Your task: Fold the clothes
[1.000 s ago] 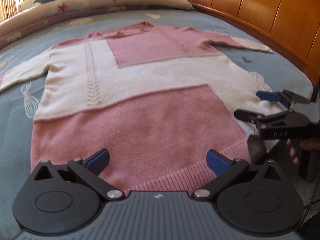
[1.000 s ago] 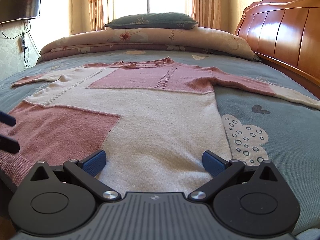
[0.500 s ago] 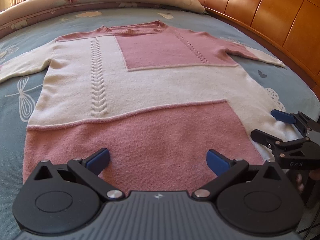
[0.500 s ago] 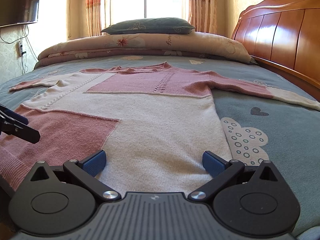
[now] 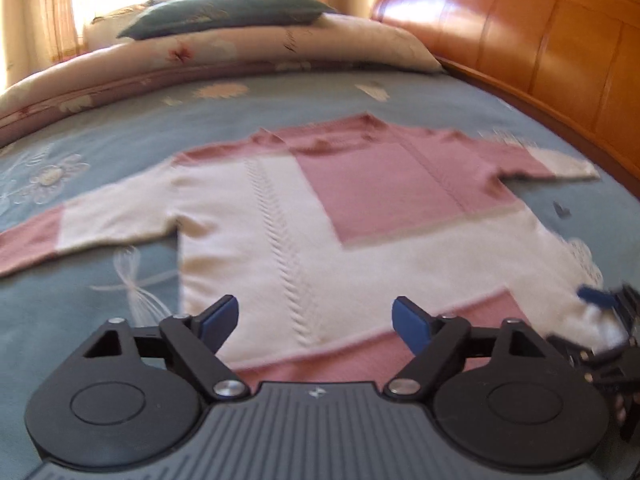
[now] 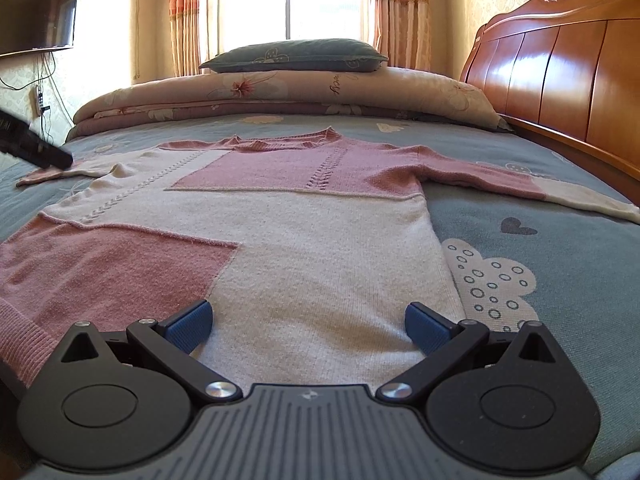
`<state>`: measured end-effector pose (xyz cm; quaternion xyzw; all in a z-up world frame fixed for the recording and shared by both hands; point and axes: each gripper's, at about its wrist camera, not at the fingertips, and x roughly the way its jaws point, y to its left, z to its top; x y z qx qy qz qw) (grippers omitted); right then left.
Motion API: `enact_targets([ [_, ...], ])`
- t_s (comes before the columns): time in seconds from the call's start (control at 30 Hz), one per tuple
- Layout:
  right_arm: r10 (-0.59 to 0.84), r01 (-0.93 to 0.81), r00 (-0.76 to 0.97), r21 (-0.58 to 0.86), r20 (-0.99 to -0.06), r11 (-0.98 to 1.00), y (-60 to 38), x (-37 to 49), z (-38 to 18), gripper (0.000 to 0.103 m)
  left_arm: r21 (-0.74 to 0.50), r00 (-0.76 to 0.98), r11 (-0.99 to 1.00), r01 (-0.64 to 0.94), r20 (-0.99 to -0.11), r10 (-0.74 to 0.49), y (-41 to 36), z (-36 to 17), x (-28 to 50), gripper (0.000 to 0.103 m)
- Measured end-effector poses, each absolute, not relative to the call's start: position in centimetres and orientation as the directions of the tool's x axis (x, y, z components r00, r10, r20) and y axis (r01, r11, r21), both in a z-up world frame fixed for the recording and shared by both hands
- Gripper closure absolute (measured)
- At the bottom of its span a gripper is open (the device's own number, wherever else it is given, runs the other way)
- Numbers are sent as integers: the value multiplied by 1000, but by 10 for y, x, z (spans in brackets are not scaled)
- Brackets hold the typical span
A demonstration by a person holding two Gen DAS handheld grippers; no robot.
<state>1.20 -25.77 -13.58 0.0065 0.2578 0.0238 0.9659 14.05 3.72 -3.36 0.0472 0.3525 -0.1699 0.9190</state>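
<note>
A pink and cream knitted sweater lies flat on the blue bedspread, front up, both sleeves spread out to the sides. My left gripper hangs above the sweater's lower left part; its jaws are closing with nothing between them. In the right wrist view, one black finger of it shows near the left sleeve. My right gripper stands open just over the cream hem of the sweater, right of the middle, with no cloth pinched. It also shows blurred at the right edge as the right gripper.
A folded floral quilt with a dark green pillow on top lies across the far end of the bed. A wooden headboard runs along the right side. A wall-mounted screen and a curtained window stand behind.
The left gripper has lifted away from the hem and swung left, so the whole sweater now shows farther off. Its jaws have narrowed. The right gripper has stayed where it was.
</note>
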Motion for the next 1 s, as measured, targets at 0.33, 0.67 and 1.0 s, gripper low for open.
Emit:
enact_targets([
  [0.33, 108, -37, 835, 141, -540, 989, -259, 18, -117, 0, -184, 769, 978, 92, -611, -188, 155, -10, 184, 57],
  [0.67, 143, -99, 813, 109, -564, 989, -225, 37, -98, 0, -723, 859, 644, -252, -473, -196, 341, -51, 216, 57],
  [1.0, 126, -132, 775, 36, -619, 991, -194, 63, -102, 0, -803, 852, 396, -445, -516, -87, 417, -122, 262, 57],
])
